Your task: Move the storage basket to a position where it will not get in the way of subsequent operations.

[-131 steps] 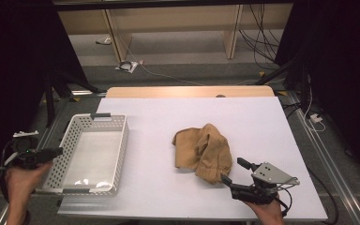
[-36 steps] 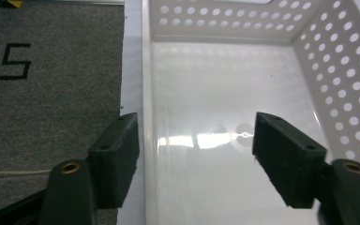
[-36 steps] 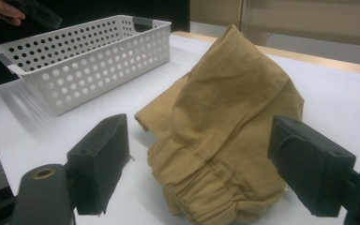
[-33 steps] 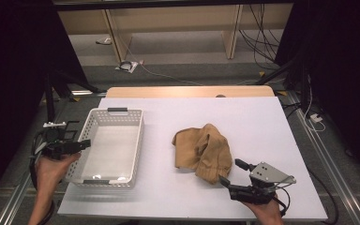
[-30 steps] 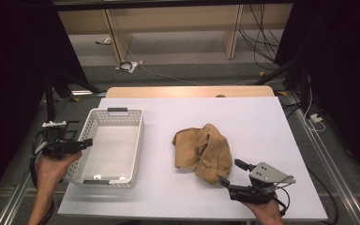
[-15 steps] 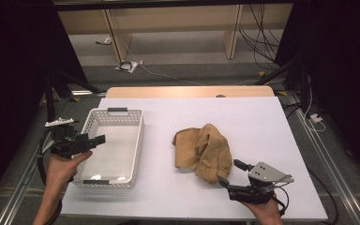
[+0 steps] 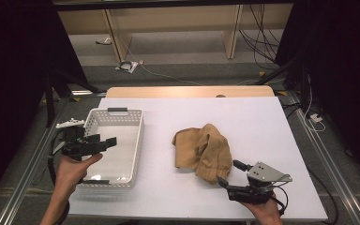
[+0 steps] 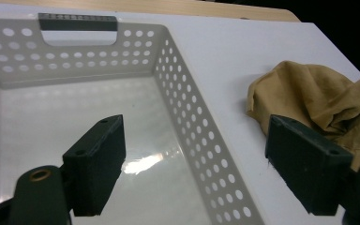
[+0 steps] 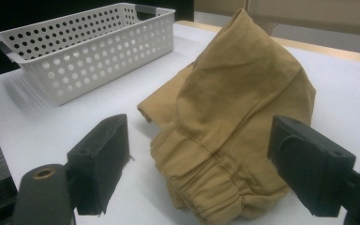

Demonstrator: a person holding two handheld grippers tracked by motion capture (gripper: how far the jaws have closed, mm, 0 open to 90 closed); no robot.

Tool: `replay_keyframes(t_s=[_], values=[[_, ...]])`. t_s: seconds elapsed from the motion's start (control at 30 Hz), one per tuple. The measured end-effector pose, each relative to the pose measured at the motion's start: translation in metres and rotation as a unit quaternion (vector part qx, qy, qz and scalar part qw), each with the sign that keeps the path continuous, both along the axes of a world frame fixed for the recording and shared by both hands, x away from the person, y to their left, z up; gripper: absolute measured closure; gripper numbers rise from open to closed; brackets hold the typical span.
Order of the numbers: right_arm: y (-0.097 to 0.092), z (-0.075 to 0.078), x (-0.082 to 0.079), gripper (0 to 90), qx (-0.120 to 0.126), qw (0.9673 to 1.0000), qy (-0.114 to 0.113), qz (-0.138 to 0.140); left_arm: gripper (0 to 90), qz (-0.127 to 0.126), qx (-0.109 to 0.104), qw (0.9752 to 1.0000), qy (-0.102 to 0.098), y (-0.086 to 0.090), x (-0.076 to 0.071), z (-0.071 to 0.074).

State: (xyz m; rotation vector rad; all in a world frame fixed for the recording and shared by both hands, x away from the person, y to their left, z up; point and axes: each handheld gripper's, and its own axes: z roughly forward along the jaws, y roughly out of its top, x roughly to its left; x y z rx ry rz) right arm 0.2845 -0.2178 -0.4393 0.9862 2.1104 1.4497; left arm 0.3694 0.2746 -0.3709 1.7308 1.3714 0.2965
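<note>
Two tongs agape, left tongs [image 7: 104,142], right tongs [image 7: 228,174], white table [image 7: 262,126], dark room.

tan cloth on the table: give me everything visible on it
The tan cloth is a soft, matte woven garment, crumpled into a heap that peaks upward, with a gathered elastic hem at the near end. It lies on the white table, right of the basket and apart from it. Nothing grips it.
</note>
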Motion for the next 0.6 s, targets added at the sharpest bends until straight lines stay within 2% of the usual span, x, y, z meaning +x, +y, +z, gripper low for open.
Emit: replay_keyframes(t_s=[0.6], values=[[0.005,-0.001,0.001,22.2,-0.01,0.9999,0.007,0.009,20.1,-0.05,0.003,0.9987,-0.004,-0.034,-0.008,0.0]])
